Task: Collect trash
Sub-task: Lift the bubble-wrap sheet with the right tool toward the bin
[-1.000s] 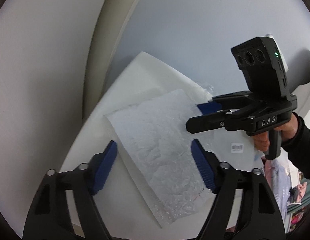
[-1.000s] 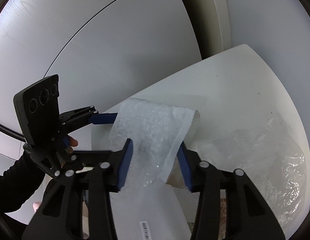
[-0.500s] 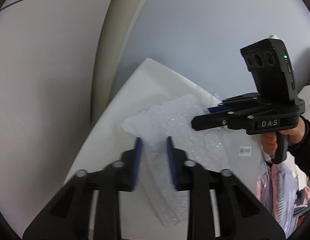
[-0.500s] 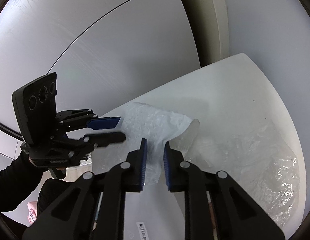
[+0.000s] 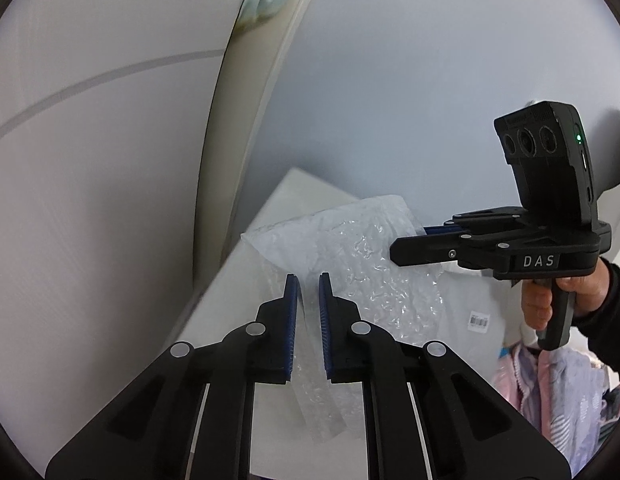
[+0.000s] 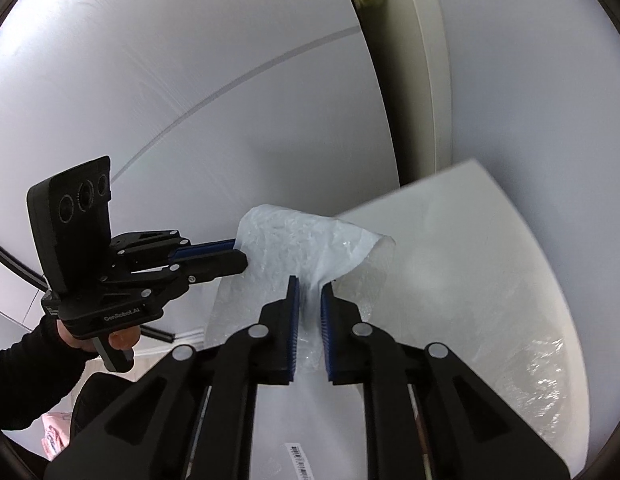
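Observation:
A sheet of clear bubble wrap (image 5: 361, 256) hangs lifted above the white table (image 5: 294, 192), held by both grippers. My left gripper (image 5: 308, 280) has its jaws closing, its blue pads pinching the sheet's near edge. In the same view my right gripper (image 5: 413, 240) grips the sheet's far right side, a hand on its handle. Seen from the right wrist, the bubble wrap (image 6: 298, 240) bunches up between the closing jaws of my right gripper (image 6: 308, 284). My left gripper (image 6: 240, 254) clamps the sheet's left edge there.
A crumpled clear plastic film (image 6: 537, 372) lies on the table (image 6: 449, 260) at the right. A white mailer bag with a barcode label (image 5: 479, 320) lies under the sheet. Pink clothing (image 5: 549, 380) is below the table's edge. White wall panels rise behind.
Both grippers closed from wide open onto the bubble wrap, which lay flat on the table. Both hands then rose, lifting and bunching the sheet.

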A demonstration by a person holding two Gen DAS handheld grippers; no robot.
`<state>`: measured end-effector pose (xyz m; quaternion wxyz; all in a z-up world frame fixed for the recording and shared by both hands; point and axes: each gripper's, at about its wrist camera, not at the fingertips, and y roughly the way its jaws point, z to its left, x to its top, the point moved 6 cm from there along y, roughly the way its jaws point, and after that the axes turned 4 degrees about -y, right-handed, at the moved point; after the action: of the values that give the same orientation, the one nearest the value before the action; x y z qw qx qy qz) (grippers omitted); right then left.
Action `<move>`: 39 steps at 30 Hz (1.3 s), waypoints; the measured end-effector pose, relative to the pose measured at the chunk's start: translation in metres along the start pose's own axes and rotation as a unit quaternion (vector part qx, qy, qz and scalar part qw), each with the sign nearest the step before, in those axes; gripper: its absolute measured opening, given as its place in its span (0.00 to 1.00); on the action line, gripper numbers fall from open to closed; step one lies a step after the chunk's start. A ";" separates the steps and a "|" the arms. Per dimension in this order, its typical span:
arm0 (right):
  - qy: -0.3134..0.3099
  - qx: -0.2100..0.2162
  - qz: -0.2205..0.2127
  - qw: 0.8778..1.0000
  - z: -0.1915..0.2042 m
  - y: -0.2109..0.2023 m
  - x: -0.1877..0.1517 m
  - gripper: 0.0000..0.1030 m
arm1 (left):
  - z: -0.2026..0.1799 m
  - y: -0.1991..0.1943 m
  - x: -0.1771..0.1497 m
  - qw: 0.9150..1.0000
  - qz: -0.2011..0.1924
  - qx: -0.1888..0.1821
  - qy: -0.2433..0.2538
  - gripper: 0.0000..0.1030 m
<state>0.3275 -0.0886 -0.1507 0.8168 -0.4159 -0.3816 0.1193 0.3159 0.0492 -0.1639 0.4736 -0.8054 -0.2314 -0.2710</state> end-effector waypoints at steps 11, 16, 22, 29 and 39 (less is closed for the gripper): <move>-0.025 -0.006 -0.057 0.998 0.023 -0.060 0.009 0.12 | -0.031 -0.053 0.025 0.999 -0.039 0.016 0.026 0.09; -0.033 -0.010 -0.076 0.997 0.036 -0.080 0.013 0.12 | -0.047 -0.075 0.036 0.997 -0.058 0.023 0.035 0.09; -0.042 -0.010 -0.089 0.995 0.044 -0.102 0.032 0.12 | -0.060 -0.098 0.043 0.996 -0.071 0.028 0.044 0.09; -0.049 0.000 -0.087 0.995 0.051 -0.115 0.040 0.12 | -0.055 -0.116 0.041 0.995 -0.077 0.037 0.043 0.09; -0.078 0.025 -0.093 0.992 0.110 -0.109 0.041 0.12 | -0.041 -0.167 0.026 0.993 -0.097 0.066 0.033 0.09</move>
<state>0.2626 -0.0712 -0.0056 0.8025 -0.3476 -0.4776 0.0846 0.2210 0.0901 -0.0237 0.5046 -0.7368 -0.3096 -0.3266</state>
